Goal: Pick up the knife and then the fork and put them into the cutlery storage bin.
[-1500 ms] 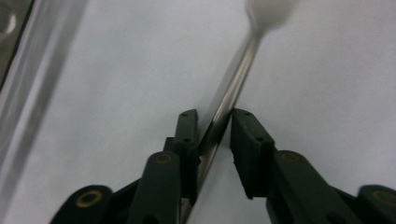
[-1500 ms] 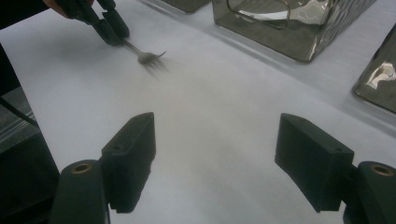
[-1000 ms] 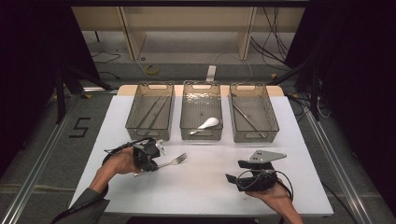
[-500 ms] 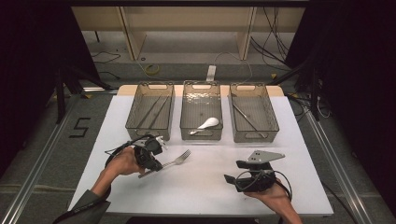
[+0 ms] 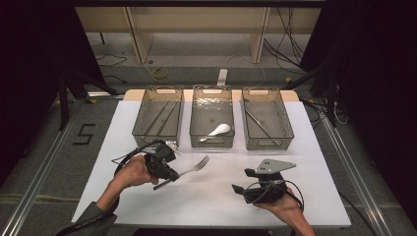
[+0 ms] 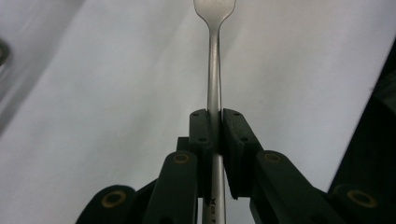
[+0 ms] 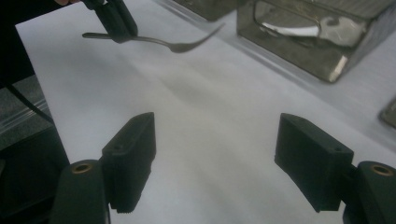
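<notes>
A metal fork (image 5: 194, 167) is clamped by its handle in my left gripper (image 5: 169, 176), which is shut on it at the near left of the white table (image 5: 211, 206). The fork hangs above the table with its tines toward the bins. In the left gripper view the fork (image 6: 214, 70) runs straight up out of the gripper (image 6: 215, 119), whose pads press on both sides of the handle. My right gripper (image 5: 242, 181) rests at the near right, open and empty. In the right gripper view the gripper (image 7: 215, 135) faces bare table, with the held fork (image 7: 182, 45) farther off.
Three clear bins stand in a row at the back of the table. The left bin (image 5: 139, 115) holds long thin utensils, the middle bin (image 5: 212, 89) a white spoon (image 5: 219, 131), the right bin (image 5: 287, 120) one slim utensil. Dark floor and cables surround the table.
My left hand has lifted the fork off the table and carried it a little to the right, toward the bins. The right gripper has stayed put.
</notes>
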Demonstrator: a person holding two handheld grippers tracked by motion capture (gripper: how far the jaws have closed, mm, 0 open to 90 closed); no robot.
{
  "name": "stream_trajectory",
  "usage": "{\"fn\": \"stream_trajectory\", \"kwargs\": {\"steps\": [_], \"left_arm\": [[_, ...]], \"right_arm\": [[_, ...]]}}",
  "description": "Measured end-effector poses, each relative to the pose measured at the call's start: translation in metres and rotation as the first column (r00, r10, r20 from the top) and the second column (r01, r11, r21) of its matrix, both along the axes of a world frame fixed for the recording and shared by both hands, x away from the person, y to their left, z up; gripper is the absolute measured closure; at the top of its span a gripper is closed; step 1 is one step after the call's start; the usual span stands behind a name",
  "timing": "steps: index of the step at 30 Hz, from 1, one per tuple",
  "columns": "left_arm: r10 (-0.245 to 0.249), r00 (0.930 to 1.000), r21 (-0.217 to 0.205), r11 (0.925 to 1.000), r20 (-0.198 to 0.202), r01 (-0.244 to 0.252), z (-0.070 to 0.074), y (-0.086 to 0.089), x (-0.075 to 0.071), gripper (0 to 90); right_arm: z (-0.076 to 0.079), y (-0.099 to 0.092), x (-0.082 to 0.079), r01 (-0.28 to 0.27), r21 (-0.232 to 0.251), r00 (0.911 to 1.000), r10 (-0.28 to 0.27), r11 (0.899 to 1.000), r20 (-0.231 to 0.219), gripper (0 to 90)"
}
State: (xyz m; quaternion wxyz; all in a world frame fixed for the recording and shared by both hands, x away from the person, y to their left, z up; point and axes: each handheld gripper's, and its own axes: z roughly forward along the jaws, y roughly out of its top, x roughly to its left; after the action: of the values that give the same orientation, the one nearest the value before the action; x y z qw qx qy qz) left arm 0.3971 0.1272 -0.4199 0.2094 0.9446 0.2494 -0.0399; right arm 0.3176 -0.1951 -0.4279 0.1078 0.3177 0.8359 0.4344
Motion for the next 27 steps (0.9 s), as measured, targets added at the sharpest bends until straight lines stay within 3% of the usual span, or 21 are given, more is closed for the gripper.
{"fn": "stream_trajectory", "kwargs": {"steps": [5,7,9,13,20,24,27], "left_arm": [[-0.023,0.9993,-0.023,0.9995,-0.031,0.023,0.003,-0.010,-0.005,82.4],[-0.031,0.9987,-0.018,0.9994,-0.041,0.030,0.002,-0.015,-0.007,82.4],[-0.047,0.9975,-0.029,0.9985,-0.053,0.046,0.001,-0.020,-0.010,82.4],[-0.074,0.9952,-0.017,0.9972,-0.064,0.073,0.001,-0.029,-0.016,82.4],[-0.109,0.9918,-0.002,0.9940,-0.066,0.109,0.001,-0.042,-0.026,82.4],[-0.137,0.9885,0.008,0.9904,-0.065,0.138,0.003,-0.049,-0.030,82.3],[-0.149,0.9869,0.006,0.9888,-0.063,0.149,0.005,-0.053,-0.033,82.4]], "right_arm": [[0.007,0.021,-0.009,-0.077,-0.015,0.9941,0.078,0.997,0.076,30.2],[0.007,0.032,-0.012,-0.138,-0.024,0.9865,0.139,0.990,0.087,30.0],[0.005,0.045,-0.014,-0.179,-0.065,0.9777,0.185,0.982,0.100,29.9],[0.001,0.065,-0.017,-0.226,-0.117,0.9641,0.239,0.967,0.115,30.1],[-0.002,0.079,-0.019,-0.254,-0.196,0.9490,0.283,0.947,0.138,32.6],[-0.005,0.084,-0.018,-0.260,-0.233,0.9447,0.296,0.937,0.140,35.8],[-0.009,0.087,-0.017,-0.265,-0.272,0.9396,0.311,0.925,0.142,39.3]]}}
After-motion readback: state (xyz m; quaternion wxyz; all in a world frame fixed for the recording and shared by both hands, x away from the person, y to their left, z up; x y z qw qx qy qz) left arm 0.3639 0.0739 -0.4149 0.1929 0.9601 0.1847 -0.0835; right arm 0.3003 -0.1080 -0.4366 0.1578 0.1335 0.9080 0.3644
